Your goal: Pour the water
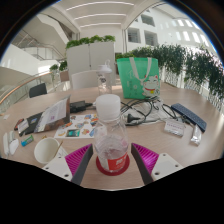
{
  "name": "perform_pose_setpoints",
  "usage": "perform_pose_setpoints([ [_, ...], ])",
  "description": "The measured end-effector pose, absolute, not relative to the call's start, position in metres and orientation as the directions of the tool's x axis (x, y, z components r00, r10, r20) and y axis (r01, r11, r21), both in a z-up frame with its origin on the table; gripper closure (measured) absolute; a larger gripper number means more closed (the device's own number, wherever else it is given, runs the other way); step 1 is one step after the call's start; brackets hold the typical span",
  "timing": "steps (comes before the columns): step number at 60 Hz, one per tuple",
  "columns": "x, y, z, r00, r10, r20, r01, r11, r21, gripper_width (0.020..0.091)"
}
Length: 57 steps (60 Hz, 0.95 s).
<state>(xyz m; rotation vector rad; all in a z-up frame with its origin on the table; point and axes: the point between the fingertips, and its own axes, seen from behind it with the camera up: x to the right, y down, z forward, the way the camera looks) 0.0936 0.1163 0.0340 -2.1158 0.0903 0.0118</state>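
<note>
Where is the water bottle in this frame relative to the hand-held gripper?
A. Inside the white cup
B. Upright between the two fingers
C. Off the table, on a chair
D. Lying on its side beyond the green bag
B: the bottle, white cap on top and red label around it, stands upright between the pink pads of the hand-held gripper, with the white cup beside it on the table.

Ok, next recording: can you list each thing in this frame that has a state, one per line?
gripper: shut on the bottle, both pads pressing its sides
water bottle: upright, white cap on, held between the fingers
paper cup: upright on the table, open top, contents not visible
green bag: standing upright beyond the bottle
glasses case: closed, lying flat
</note>
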Motion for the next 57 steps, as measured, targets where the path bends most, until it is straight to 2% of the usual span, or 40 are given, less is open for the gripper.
perform_pose_setpoints([
  [3,0.085,0.096,0.046,0.998,-0.055,-0.040,-0.062,-0.508,-0.859,0.0273],
  [7,0.080,0.072,0.054,0.999,-0.042,-0.033,-0.050,-0.516,-0.855,0.0267],
  [12,0.067,0.030,0.079,0.999,-0.041,-0.014,-0.033,-0.514,-0.857,0.0267],
  [24,-0.004,-0.095,0.164,0.999,-0.042,0.024,0.000,-0.492,-0.870,0.0270],
  [36,-0.117,-0.207,0.244,0.999,0.028,-0.026,-0.010,-0.456,-0.890,0.0259],
  [43,-0.150,-0.250,0.275,0.998,0.057,0.041,0.062,-0.428,-0.902,0.0261],
  [57,-0.136,-0.291,0.303,0.999,-0.002,0.035,0.031,-0.409,-0.912,0.0264],
])
